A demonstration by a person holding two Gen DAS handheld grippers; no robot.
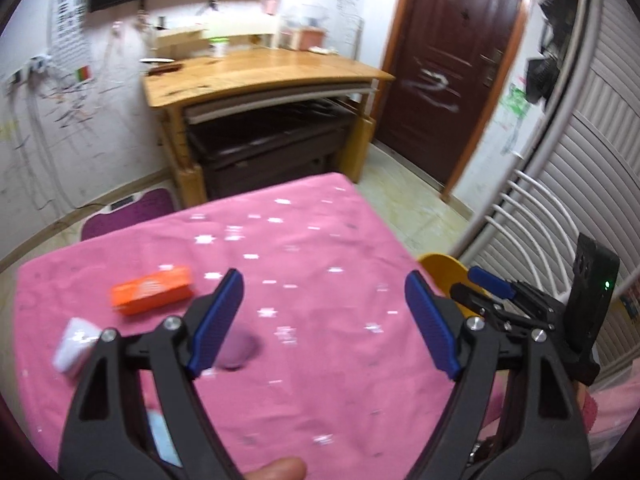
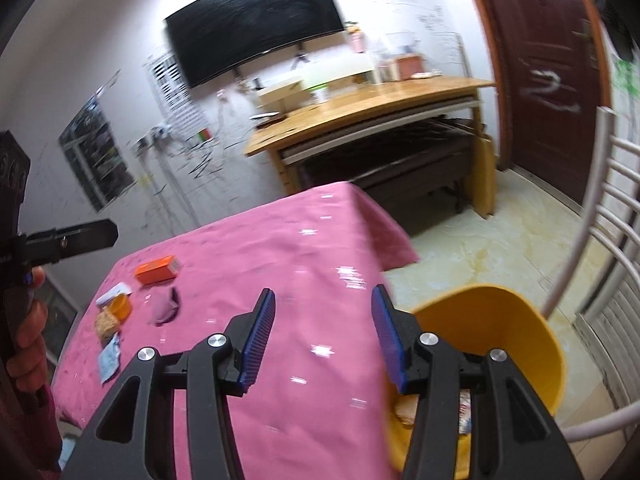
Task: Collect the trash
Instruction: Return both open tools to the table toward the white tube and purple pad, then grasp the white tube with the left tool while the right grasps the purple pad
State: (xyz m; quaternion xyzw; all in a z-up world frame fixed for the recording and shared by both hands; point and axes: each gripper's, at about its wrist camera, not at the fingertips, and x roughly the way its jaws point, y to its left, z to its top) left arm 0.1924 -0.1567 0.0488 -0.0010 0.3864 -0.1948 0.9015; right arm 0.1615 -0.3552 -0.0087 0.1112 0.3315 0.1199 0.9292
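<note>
The left gripper [image 1: 324, 320] has its blue ribbed fingers [image 1: 218, 320] spread wide with nothing between them; only the cloth shows through the gap. The right gripper [image 2: 324, 338] is likewise released, its blue fingers [image 2: 258, 338] apart and empty, hanging over the near right edge of the worktop, close to the bin.

Just beyond the left gripper's fingers lies a small mauve crumpled scrap [image 1: 238, 346], partly hidden behind the left finger. Further left are an orange rectangular cardboard box [image 1: 152, 290] and a white folded paper wrapper [image 1: 74, 344], the wrapper partly covered by the gripper's frame. The right wrist view shows more of that cluster: a small orange round piece [image 2: 120, 308] touching a tan crumbly lump [image 2: 106, 324], and a pale blue flat sachet [image 2: 109, 360] nearest the worktop's edge. All of it sits on the pink star-printed tablecloth [image 1: 320, 240] that covers the worktop.

Beside the worktop's right edge, on the floor, stands a yellow round plastic bin [image 2: 500, 320]. Inside it, some wrappers and a brownish item can be made out behind the right gripper's frame, though blur keeps them vague.

By my reading, the collecting is partly done: some trash seems already binned, while about six pieces remain on the cloth, all well apart from the bin. Both views are motion-blurred.
</note>
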